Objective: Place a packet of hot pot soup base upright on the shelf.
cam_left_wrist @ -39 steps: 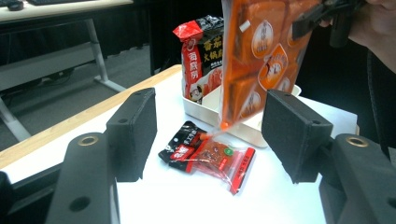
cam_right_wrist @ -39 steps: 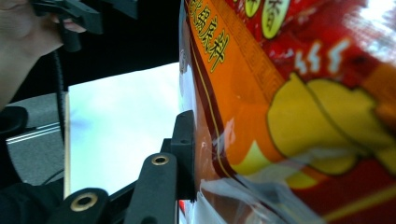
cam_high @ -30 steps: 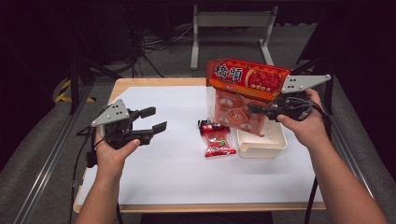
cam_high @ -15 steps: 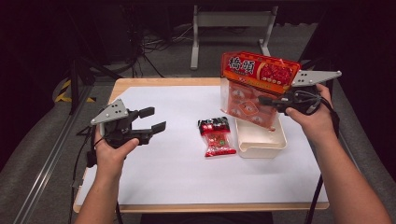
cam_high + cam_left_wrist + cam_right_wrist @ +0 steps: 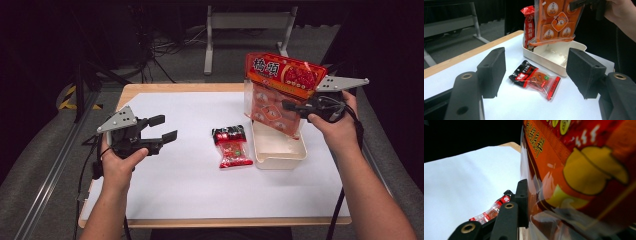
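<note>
A large orange snack bag (image 5: 280, 90) hangs tilted over the far end of a white tray (image 5: 280, 159), with my right gripper (image 5: 291, 106) shut on its right side. In the right gripper view one black finger (image 5: 522, 197) presses on the bag (image 5: 586, 170). A small red snack packet (image 5: 232, 147) lies flat on the white sheet just left of the tray. My left gripper (image 5: 164, 127) hovers open and empty over the table's left side. Its own view looks between the jaws at the packet (image 5: 536, 78), the tray (image 5: 549, 56) and the bag (image 5: 554, 22).
A slim red packet (image 5: 529, 25) stands upright at the tray's far end beside the orange bag. The white sheet (image 5: 190, 190) covers the wooden table, whose edge (image 5: 175, 87) shows at the back. A metal stand (image 5: 250, 30) is on the floor behind.
The right gripper has carried the orange bag to the right, so it now hangs more over the tray. The left gripper and the small packet have not moved.
</note>
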Tool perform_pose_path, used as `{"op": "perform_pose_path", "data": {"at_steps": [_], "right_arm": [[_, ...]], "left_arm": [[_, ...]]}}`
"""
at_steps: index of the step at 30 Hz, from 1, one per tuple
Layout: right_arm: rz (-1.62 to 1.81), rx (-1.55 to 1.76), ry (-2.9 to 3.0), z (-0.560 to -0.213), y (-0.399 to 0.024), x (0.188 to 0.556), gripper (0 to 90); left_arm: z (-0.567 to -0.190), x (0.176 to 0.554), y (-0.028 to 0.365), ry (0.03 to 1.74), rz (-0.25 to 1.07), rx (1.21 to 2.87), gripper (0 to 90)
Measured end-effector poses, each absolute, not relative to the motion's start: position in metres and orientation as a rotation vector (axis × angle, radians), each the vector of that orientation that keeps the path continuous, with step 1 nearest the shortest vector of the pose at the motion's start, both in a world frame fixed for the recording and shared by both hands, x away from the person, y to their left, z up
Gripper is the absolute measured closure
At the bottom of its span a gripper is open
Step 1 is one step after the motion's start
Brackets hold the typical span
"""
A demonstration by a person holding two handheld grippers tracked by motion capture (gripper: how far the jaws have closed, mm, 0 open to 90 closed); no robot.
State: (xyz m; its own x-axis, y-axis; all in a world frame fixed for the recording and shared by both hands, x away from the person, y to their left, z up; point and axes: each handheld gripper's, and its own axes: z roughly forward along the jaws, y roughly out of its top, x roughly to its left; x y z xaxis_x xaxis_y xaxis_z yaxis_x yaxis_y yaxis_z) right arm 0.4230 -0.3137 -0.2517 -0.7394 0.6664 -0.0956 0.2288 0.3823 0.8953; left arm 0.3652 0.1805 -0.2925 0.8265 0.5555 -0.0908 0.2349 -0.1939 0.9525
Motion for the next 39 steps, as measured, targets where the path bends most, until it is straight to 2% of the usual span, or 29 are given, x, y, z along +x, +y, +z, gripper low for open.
{"op": "perform_pose_path", "data": {"at_steps": [39], "right_arm": [[1.350, 0.905, 2.187, -0.301, -0.340, 0.431, 69.8]], "left_arm": [[-0.297, 0.368, 0.183, 0.618, 0.297, 1.775, 32.3]]}}
